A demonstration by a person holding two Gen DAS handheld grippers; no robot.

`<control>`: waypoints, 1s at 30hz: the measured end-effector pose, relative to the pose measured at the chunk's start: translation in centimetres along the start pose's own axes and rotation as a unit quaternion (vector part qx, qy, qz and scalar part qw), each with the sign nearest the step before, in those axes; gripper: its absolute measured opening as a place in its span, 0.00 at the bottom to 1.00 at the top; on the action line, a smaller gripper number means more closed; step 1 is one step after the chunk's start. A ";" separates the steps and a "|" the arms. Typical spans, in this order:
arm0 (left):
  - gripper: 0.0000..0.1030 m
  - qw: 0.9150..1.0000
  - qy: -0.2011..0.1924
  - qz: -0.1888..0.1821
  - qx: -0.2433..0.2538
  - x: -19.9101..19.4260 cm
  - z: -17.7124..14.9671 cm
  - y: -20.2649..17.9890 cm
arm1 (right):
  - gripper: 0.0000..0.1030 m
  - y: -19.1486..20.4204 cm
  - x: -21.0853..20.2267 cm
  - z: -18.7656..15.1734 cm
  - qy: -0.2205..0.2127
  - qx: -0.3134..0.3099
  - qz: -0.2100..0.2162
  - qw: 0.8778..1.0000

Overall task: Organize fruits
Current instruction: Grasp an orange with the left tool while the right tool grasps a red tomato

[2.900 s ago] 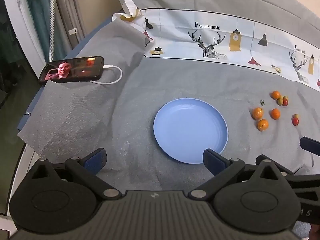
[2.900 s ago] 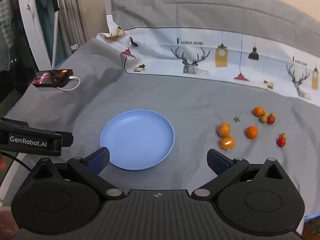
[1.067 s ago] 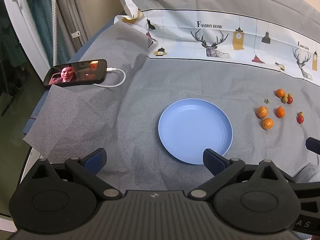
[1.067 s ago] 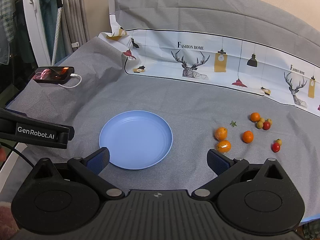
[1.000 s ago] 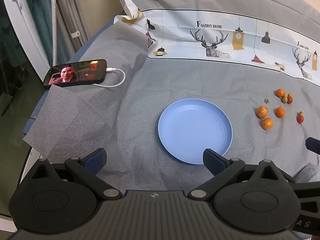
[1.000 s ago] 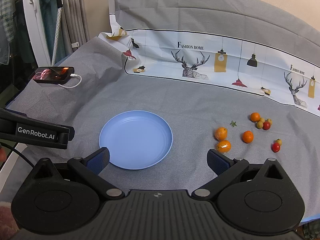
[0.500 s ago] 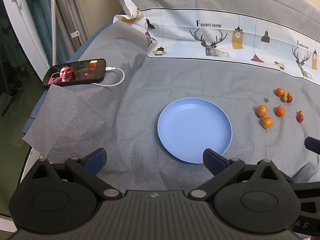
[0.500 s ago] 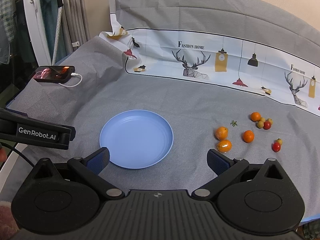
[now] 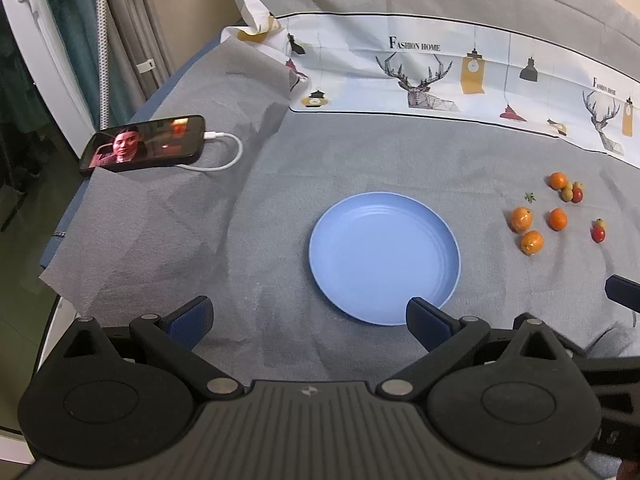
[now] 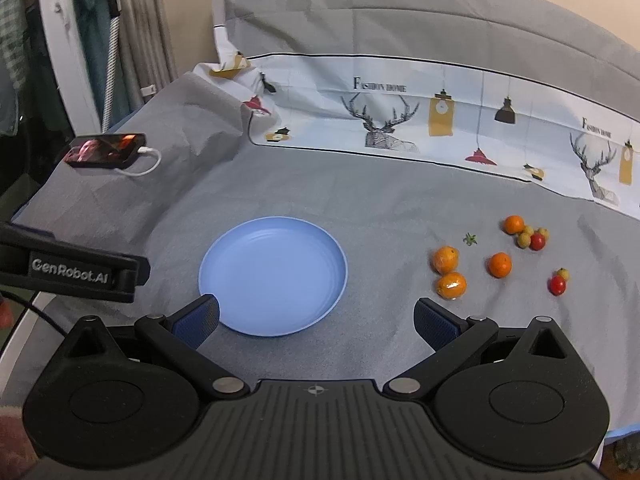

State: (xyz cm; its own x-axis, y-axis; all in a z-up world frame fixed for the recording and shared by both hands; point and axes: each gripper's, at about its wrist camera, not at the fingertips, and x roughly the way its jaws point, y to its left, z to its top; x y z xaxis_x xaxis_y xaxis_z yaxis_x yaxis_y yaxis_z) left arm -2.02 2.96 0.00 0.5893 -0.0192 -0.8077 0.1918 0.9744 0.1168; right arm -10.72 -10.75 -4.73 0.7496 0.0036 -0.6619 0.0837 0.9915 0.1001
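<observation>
An empty blue plate [image 9: 384, 258] [image 10: 273, 276] lies on the grey cloth. To its right lie several small fruits: oranges [image 9: 520, 219] [image 10: 445, 259], one more orange [image 10: 451, 285], red cherry tomatoes [image 10: 557, 285] [image 9: 598, 233] and small yellow-green fruits [image 10: 525, 239]. My left gripper [image 9: 308, 318] is open and empty, near the plate's front-left edge. My right gripper [image 10: 316, 318] is open and empty, in front of the plate; the fruits lie ahead to its right. The left gripper's body [image 10: 72, 270] shows at the left of the right wrist view.
A phone [image 9: 144, 148] [image 10: 106, 150] with a white cable [image 9: 224, 154] lies at the far left of the cloth. A printed white sheet [image 9: 460, 84] and a grey pillow [image 10: 420, 28] lie at the back. The bed edge [image 9: 56, 308] drops off at the left.
Both grippers have shifted only slightly; the right view has moved a little closer to the plate and fruits. Both stay open and empty. Nothing on the cloth has moved.
</observation>
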 end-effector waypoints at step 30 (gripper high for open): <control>1.00 0.972 0.106 -0.106 0.179 25.6 10.5 -31.1 | 1.00 -33.6 21.0 -2.9 0.036 0.283 -0.229 0.930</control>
State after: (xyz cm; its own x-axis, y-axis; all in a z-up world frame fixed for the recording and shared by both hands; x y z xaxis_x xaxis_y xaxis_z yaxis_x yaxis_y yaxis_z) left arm 15.29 -30.17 -18.24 0.3389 -0.1273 -0.9322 0.5739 0.8131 0.0977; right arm 0.31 -43.66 -24.13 0.5049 -0.3735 -0.7781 0.7321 0.6629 0.1569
